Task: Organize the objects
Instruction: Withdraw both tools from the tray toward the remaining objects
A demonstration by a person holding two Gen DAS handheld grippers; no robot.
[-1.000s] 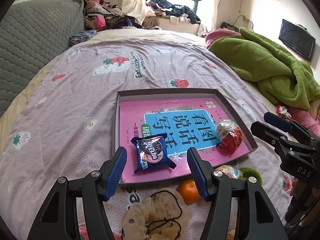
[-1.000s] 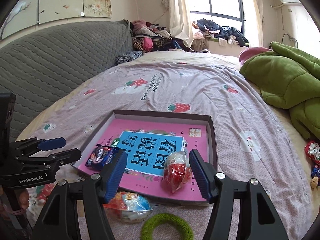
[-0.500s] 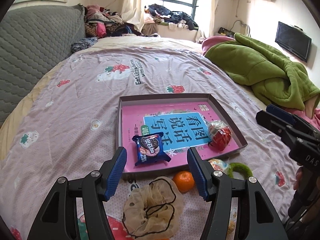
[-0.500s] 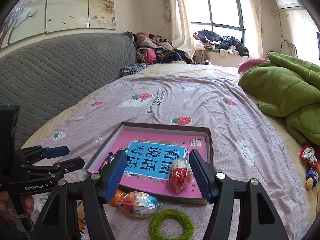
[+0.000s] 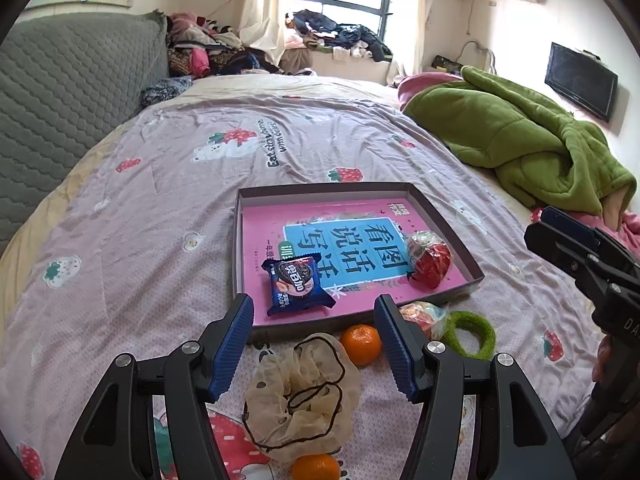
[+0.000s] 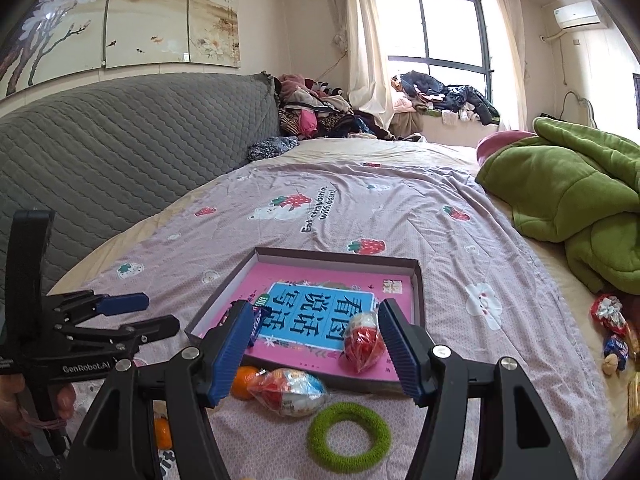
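Note:
A shallow box tray [image 5: 440,210] [image 6: 418,280] with a pink and blue book cover inside lies on the bed. In it are a blue Oreo packet [image 5: 298,286] and a red wrapped egg [image 5: 428,258] [image 6: 362,340]. In front of the tray lie an orange [image 5: 362,344] [image 6: 244,380], a colourful wrapped egg [image 6: 290,390] [image 5: 422,316], a green hair ring [image 6: 348,436] [image 5: 470,334], a beige scrunchie [image 5: 304,394] and a second orange [image 5: 314,466]. My left gripper [image 5: 314,346] is open and empty above the scrunchie. My right gripper [image 6: 316,350] is open and empty above the wrapped egg.
A green quilt [image 5: 520,144] [image 6: 576,204] is heaped on the bed's right side. A grey padded headboard [image 5: 60,92] stands at the left. Wrapped sweets [image 6: 612,332] lie at the right edge. Clothes are piled by the window [image 5: 332,40].
Both grippers have drawn back and up from the tray, so more of the near items show. Both stay open and empty. No object has moved.

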